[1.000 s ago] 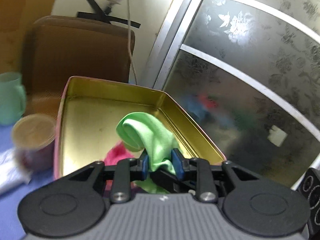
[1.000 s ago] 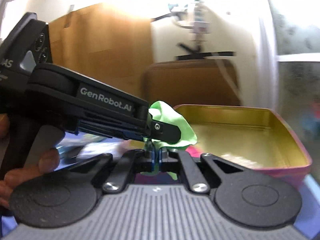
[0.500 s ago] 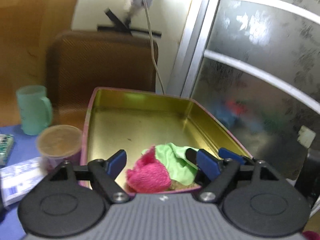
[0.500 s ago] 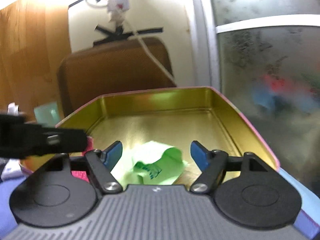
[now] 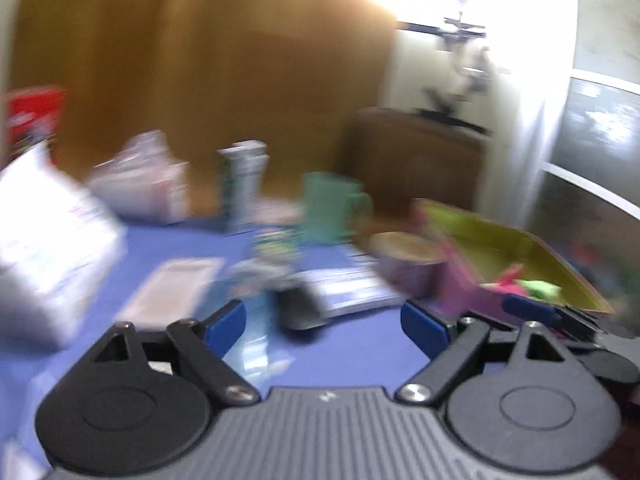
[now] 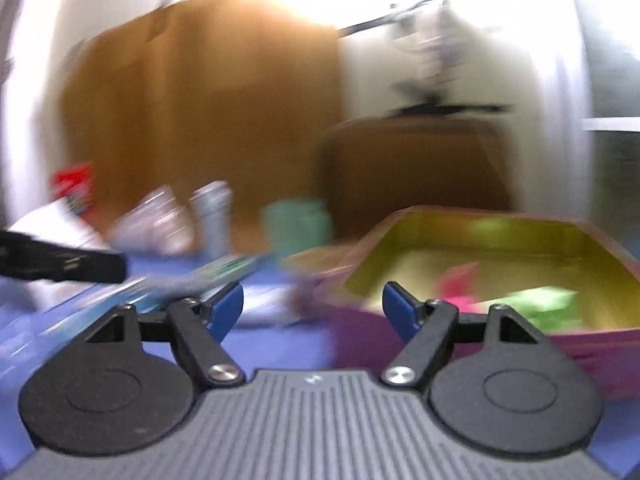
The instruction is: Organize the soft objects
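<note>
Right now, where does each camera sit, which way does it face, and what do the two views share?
Left wrist: on the left hand-held gripper, open, facing the cluttered blue table; the pink tin lies to the right, and the right hand-held gripper's tip shows.
Right wrist: on the right hand-held gripper, open, facing the tin; the left one intrudes at left.
Shared: tin, green cloth, pink cloth, teal mug.
</note>
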`<state>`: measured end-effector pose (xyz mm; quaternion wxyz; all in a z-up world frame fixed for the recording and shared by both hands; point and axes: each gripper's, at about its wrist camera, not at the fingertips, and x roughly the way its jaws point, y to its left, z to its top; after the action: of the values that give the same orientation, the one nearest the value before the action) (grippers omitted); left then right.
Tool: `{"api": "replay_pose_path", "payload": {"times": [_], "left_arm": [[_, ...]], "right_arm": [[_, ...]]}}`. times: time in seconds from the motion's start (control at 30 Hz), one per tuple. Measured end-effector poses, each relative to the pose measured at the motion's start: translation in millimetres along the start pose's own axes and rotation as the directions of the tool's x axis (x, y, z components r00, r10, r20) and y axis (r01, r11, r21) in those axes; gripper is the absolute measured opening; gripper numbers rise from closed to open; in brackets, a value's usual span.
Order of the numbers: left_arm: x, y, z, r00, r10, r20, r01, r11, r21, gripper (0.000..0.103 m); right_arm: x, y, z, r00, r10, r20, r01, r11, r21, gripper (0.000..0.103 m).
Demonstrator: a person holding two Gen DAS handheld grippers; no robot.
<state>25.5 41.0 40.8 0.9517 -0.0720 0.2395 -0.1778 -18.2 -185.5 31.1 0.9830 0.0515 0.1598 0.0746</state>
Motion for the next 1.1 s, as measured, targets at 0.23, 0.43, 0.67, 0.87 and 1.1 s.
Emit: {"api": "replay_pose_path", "payload": {"times": [0.23,0.43,0.67,0.87,1.1], "left_arm": [[4.4,29.9,-19.7,0.996,0.083,-0.037,-0.084,0.996,-0.025,0.092],[15.1,36.9,-35.6,0.992,0.113,-0.050,-0.114,0.993,-0.025,0.092],[10.2,37.6,-35.9,0.992,0.123,0.005,-0.122,0.992,-0.031,0.092],[13.1,36.0,-34.1,0.996,0.093,-0.005,-0.093,0.996,-0.010,0.092],[21.7,43.9,-33.2,0.997,0.004,-0.080,-0.008,0.999,-0.047,0.092]], "right_arm": [[33.2,47.3,-15.5,0.979,0.117,-0.168,-0.119,0.993,-0.001,0.076],[49.5,42.1,-25.6,0.963,0.102,-0.249,-0.093,0.995,0.045,0.075],[44.8,36.4,-27.7,0.965,0.120,-0.234,-0.102,0.991,0.088,0.074],[45.6,31.4,-27.4,0.967,0.113,-0.226,-0.086,0.988,0.125,0.074],[45.5,29.1,-27.9,0.970,0.099,-0.222,-0.066,0.987,0.149,0.075]]}}
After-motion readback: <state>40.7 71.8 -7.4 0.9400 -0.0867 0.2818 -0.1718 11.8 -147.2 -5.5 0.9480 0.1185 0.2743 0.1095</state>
